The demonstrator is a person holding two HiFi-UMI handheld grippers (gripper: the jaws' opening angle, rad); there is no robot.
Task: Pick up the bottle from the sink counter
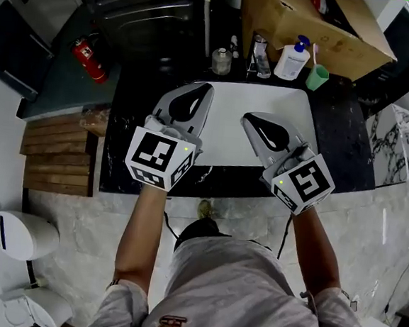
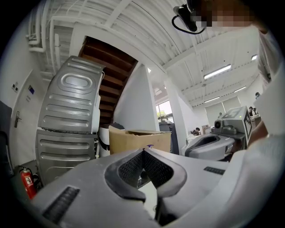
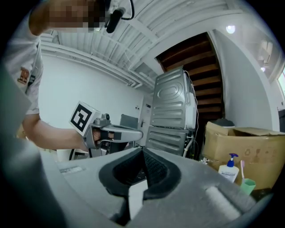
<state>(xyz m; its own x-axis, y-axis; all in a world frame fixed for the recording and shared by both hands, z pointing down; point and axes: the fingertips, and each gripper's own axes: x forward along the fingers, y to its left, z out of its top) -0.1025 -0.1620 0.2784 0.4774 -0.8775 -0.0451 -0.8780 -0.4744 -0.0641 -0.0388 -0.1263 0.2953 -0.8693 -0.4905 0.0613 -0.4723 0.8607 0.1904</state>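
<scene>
Stacked grey washer units stand beyond the far left corner of the counter. They fill the left of the left gripper view and the middle of the right gripper view.

An open cardboard box sits behind the counter's far right edge.

The counter is dark, and a white sink basin is set into its middle.

The left gripper is held over the left part of the basin and points toward the far edge. Its fingers are closed tip to tip with nothing between them.

The right gripper is held over the middle of the basin, beside the left one but not touching it. Its fingers are also pressed together at the tips and hold nothing. Each gripper shows in the other's own view.

A red fire extinguisher lies off the counter, on the floor past its far left corner.

The pump bottle, white with a blue pump head, stands upright on the far edge of the counter. It is right of the faucet and in front of the box. It is well apart from both grippers. The right gripper view shows it low at the right.

A green cup with a toothbrush in it stands just beside the bottle, toward the right edge.

A small glass jar stands on the far edge left of the faucet.
</scene>
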